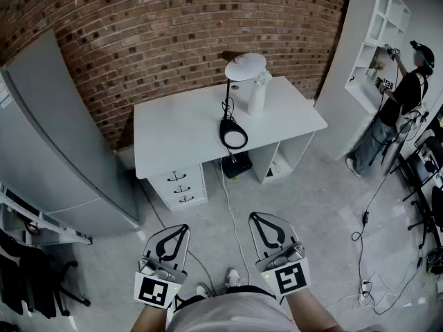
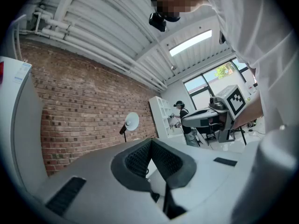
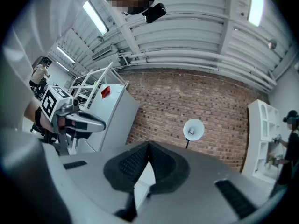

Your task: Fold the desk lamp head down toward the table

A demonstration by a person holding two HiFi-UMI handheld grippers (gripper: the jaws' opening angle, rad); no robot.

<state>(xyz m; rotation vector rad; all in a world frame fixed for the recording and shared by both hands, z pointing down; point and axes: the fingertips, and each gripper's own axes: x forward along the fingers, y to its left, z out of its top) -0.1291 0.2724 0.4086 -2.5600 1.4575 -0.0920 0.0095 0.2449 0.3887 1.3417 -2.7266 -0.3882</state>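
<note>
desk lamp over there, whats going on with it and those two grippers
A person stands on the floor, well back from the white desk, holding the left gripper and the right gripper level in front of them. Both have their jaws shut on nothing. The desk lamp stands on the desk with its head raised, not yet folded down. A second person is busy at the white shelving to the right.

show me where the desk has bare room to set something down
On the desk, the left half is bare, from its left edge to the lamp's round base. A smaller free patch lies at the right end, beyond the white vase. The middle back is crowded: the lamp head and the vase stand close together.
</note>
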